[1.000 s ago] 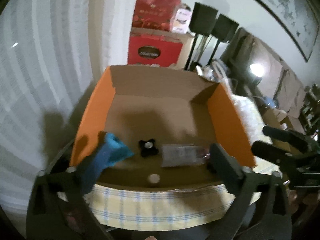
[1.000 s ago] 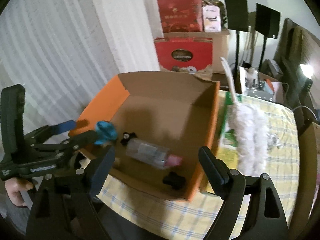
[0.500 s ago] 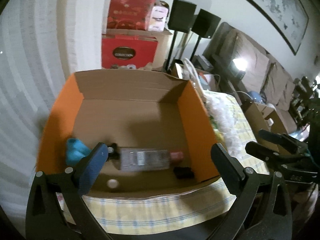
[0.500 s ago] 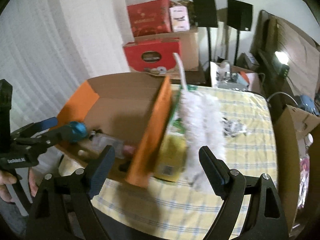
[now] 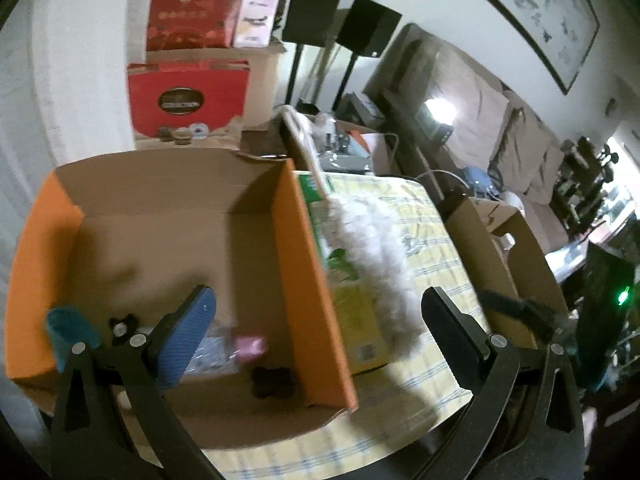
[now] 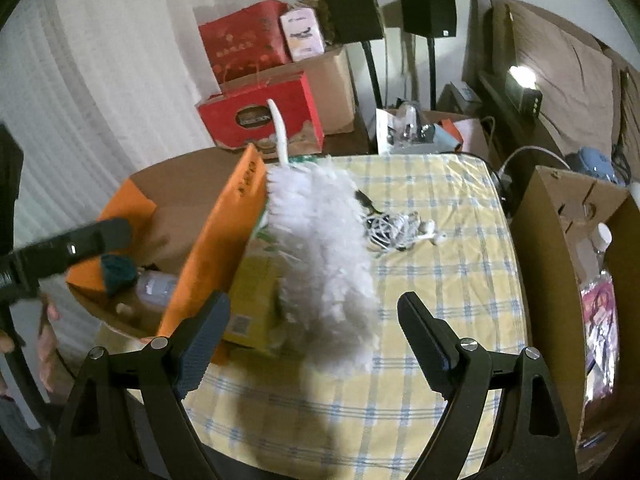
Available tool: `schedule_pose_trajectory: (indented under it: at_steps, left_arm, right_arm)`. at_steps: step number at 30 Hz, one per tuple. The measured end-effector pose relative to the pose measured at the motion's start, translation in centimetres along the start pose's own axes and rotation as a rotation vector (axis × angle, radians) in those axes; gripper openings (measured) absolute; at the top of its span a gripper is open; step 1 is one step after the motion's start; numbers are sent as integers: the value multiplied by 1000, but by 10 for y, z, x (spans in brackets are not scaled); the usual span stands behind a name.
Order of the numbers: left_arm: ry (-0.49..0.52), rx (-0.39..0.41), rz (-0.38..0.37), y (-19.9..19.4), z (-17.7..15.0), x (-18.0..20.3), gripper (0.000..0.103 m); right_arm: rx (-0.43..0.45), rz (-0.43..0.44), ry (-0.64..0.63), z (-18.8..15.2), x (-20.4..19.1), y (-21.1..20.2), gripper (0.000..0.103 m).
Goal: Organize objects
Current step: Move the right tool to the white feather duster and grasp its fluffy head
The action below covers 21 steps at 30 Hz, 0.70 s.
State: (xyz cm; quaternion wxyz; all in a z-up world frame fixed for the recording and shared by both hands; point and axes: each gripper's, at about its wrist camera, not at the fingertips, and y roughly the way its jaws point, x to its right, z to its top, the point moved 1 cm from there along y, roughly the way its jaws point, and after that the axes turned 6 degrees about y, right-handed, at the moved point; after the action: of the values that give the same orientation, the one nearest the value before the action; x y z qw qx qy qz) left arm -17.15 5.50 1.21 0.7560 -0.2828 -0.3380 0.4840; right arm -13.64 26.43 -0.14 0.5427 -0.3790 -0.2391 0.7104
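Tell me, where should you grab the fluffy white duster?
Probably by the bare white handle, pinching it across its width. The duster lies over a yellow-green packet beside the box, handle pointing away. Come from the open table side, since the box wall blocks the other.

Print on red box (image 6: 260, 118) — too blurred.

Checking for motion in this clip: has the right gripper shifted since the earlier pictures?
Yes. The right gripper has swung rightward: the orange box, earlier centred between its fingers, now sits at the left, and the white duster lies ahead of it.
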Motion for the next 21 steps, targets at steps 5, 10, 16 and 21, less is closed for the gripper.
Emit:
schedule_pose_trajectory:
  at_steps: [5, 10, 16, 21]
  left_arm:
    - [37, -18, 2, 18, 20, 20, 102]
    - [40, -49, -1, 41, 37, 30, 102]
    - [20, -83, 24, 68, 60, 30, 102]
    - [29, -110, 64, 88, 79, 26, 102]
  right_arm:
    - [-12, -5, 24, -2, 16, 10, 88]
    - [-12, -4, 34, -1, 27, 16, 88]
    - [-12, -1, 30, 1, 30, 26, 88]
    - [-38, -4, 6, 1, 28, 41, 88]
